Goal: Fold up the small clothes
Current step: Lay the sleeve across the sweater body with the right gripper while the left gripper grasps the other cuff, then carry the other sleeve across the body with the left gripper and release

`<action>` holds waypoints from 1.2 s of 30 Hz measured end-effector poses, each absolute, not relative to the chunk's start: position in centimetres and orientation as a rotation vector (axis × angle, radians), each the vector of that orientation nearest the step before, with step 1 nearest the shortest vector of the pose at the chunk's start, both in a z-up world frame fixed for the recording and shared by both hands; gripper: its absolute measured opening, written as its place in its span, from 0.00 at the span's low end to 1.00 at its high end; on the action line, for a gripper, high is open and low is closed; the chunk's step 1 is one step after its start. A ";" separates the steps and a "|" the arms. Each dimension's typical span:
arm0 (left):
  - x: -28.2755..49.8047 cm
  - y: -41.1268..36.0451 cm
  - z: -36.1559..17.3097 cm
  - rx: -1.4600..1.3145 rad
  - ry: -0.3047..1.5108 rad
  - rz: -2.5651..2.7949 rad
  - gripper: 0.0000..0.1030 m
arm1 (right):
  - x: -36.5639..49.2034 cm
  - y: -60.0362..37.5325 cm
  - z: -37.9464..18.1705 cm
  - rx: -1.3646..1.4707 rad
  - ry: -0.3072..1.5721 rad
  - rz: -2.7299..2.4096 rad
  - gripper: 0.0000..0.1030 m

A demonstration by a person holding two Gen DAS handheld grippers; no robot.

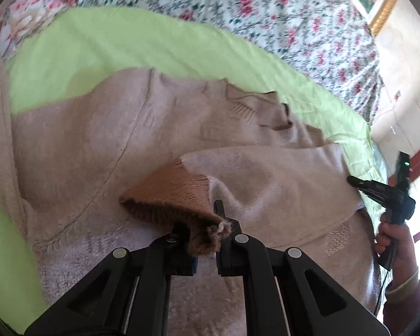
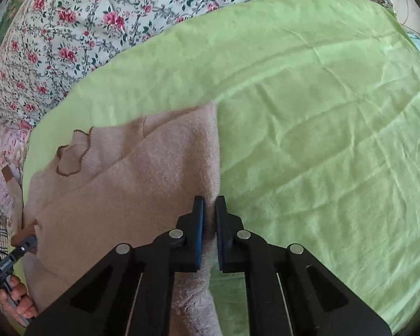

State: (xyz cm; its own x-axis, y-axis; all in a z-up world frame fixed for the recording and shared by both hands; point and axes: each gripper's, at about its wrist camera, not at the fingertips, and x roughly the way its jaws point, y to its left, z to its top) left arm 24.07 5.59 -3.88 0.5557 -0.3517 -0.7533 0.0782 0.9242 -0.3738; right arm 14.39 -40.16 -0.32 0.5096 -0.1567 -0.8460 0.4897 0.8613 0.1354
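A small pale pink knitted sweater [image 1: 103, 145] with brown trim lies on a light green sheet [image 1: 126, 42]. One sleeve is folded across its body. My left gripper [image 1: 205, 224] is shut on the brown cuff [image 1: 182, 196] of that sleeve, held just above the body. My right gripper [image 2: 210, 204] is shut on the right edge of the sweater [image 2: 154, 173], at the fold of the sleeve. The right gripper also shows at the far right of the left wrist view [image 1: 352, 180]. The scalloped brown-edged collar [image 2: 72, 154] lies at the sweater's far left.
The green sheet [image 2: 322, 126] covers a bed with a floral quilt [image 2: 70, 28] behind it. A gold picture frame [image 1: 383, 11] hangs on the wall at upper right. The left gripper and hand show at the lower left of the right wrist view [image 2: 14, 254].
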 end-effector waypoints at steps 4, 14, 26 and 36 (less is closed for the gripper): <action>24.0 6.4 -4.1 -0.336 0.955 -0.263 0.09 | 13.5 -36.1 1.3 0.323 0.895 -0.286 0.10; 20.3 9.5 -3.2 -0.330 0.943 -0.244 0.15 | 10.8 -35.3 0.6 0.404 0.944 -0.306 0.18; 22.2 20.0 1.5 -0.346 0.848 0.039 0.55 | 9.0 -27.0 1.2 0.408 0.930 -0.089 0.40; 34.8 31.1 1.4 -0.356 0.889 0.363 0.77 | 9.8 -24.6 -0.8 0.416 1.003 -0.017 0.40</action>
State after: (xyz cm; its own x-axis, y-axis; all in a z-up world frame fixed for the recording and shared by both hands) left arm 34.80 31.12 1.40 0.5776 0.1584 -0.8008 -0.4480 0.8816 -0.1487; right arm 9.78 -24.64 -0.82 0.5443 0.1749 -0.8204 0.2033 0.9214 0.3313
